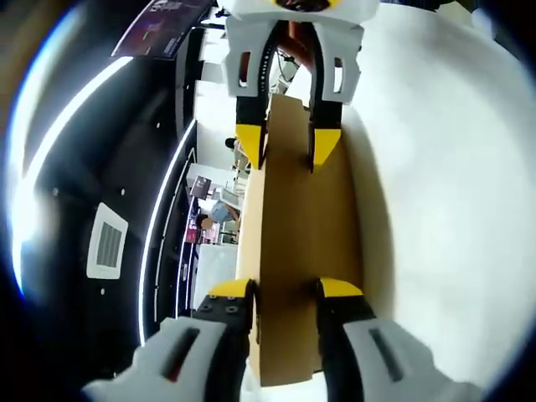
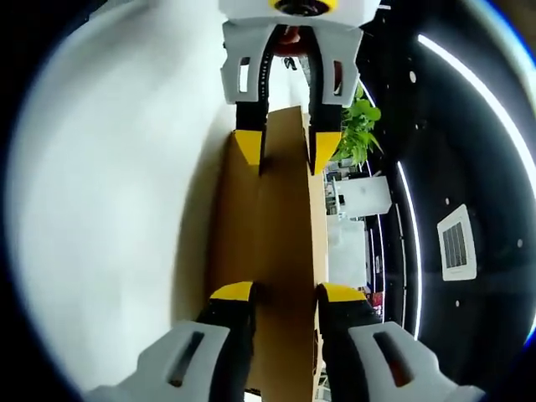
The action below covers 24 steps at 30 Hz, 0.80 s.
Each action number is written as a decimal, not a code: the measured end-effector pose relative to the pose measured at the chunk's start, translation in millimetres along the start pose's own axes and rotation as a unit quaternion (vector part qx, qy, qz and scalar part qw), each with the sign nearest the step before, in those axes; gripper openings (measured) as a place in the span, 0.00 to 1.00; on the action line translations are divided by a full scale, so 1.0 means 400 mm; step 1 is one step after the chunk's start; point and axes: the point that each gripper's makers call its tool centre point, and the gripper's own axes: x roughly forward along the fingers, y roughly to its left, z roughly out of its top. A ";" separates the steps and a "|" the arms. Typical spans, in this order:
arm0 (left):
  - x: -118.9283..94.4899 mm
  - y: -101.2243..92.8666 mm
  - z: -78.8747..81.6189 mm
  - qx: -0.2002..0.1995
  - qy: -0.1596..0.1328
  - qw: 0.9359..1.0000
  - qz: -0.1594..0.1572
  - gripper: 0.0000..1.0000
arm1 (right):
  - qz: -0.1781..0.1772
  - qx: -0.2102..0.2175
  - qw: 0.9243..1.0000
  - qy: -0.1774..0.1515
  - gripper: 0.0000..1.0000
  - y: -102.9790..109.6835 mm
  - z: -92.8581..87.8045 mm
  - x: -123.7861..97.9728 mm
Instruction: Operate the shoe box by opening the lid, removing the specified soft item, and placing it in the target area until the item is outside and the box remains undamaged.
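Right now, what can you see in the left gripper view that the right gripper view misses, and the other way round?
Left gripper view alone: a lit room far off with small figures and shelves, and a dark panel with a poster.

Right gripper view alone: a green plant and a white cabinet.

Both: the brown cardboard lid, held edge-on between the left tongs at one end and the right tongs at the other, a white surface, and a dark ceiling with light strips and a vent.

Both tongs (image 1: 285, 289) (image 2: 285, 289) are white-bodied with black, yellow-tipped jaws.
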 end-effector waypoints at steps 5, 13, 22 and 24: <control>-0.007 0.016 0.003 -0.006 -0.004 1.000 -0.003 0.29 | 0.001 0.007 1.000 -0.006 0.28 -0.012 0.003 -0.004; -0.016 0.027 0.007 -0.011 -0.001 1.000 0.004 0.29 | 0.002 0.008 1.000 -0.015 0.28 -0.025 0.004 -0.008; -0.024 0.037 0.010 -0.009 0.000 1.000 0.008 0.29 | -0.005 0.016 0.999 -0.027 0.28 -0.033 0.005 -0.010; -0.026 0.042 0.011 -0.011 0.000 1.000 0.008 0.29 | -0.010 0.018 0.999 -0.030 0.28 -0.038 0.005 -0.013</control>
